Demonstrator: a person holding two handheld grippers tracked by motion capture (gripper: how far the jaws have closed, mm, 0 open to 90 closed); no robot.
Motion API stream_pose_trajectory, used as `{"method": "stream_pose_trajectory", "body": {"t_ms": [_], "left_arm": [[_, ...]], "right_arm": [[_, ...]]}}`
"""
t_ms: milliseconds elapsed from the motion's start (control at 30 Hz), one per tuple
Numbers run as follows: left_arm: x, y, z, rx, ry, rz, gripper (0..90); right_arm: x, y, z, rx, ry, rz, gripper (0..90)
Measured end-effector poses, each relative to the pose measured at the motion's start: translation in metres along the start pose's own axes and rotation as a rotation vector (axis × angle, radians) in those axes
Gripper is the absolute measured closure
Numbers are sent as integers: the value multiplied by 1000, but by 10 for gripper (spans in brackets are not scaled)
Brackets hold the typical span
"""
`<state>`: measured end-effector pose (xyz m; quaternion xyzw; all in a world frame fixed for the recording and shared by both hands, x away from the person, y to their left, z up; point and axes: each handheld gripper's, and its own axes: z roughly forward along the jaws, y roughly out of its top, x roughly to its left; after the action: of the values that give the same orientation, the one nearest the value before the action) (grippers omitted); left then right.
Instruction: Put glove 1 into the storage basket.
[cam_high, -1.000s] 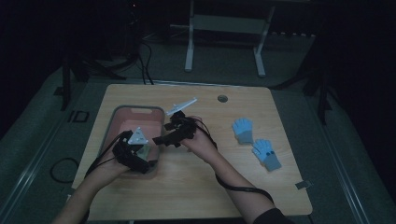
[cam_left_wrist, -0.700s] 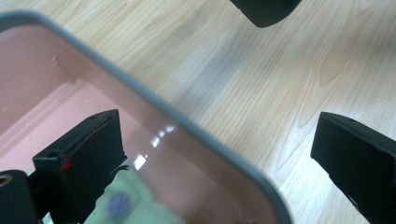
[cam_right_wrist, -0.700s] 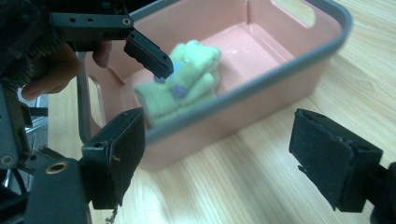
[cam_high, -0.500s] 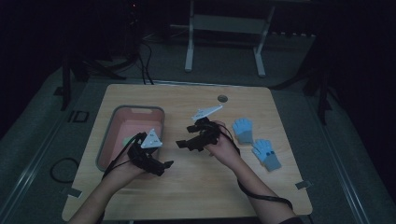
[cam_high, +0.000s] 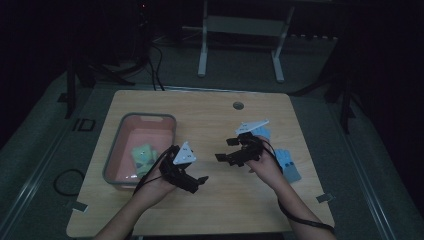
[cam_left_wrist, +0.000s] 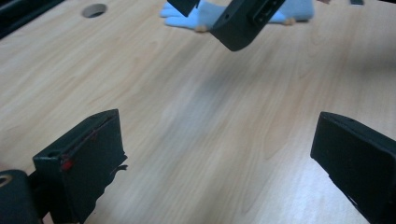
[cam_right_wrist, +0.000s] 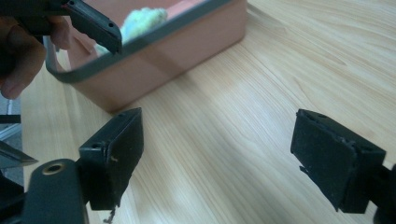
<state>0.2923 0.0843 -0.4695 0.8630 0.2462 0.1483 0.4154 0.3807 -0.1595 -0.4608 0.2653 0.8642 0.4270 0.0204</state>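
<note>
left gripper (cam_high: 197, 181) sits over bare wood just right of the pink bin (cam_high: 123, 167), jaws wide apart, nothing between them; in the left gripper view (cam_left_wrist: 215, 154) only table grain shows in the gap. right gripper (cam_high: 223, 150) hangs over the table's middle, jaws also spread and empty; in the right gripper view (cam_right_wrist: 217, 154) they frame open wood, with the bin's (cam_right_wrist: 187, 42) grey-rimmed corner ahead. the two grippers face each other, apart, with a strip of free tabletop (cam_high: 210, 125) between. a green cloth (cam_high: 141, 156) lies inside the bin. light blue socks (cam_high: 289, 166) lie on the wood behind the right hand (cam_high: 266, 166), near the table's right edge. front edge of the table has bare room.
</note>
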Motion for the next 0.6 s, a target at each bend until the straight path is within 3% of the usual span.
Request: {"method": "stream_pose_trajectory", "body": {"t_ms": [267,600], "left_arm": [[-16,-5,22,17,-51,18,28],[-30,-25,45,14,-90,-1,28]], "right_arm": [[-12,-27,-17,9,-37,16,141],[-21,-60,-28,22,-65,40,139]]}}
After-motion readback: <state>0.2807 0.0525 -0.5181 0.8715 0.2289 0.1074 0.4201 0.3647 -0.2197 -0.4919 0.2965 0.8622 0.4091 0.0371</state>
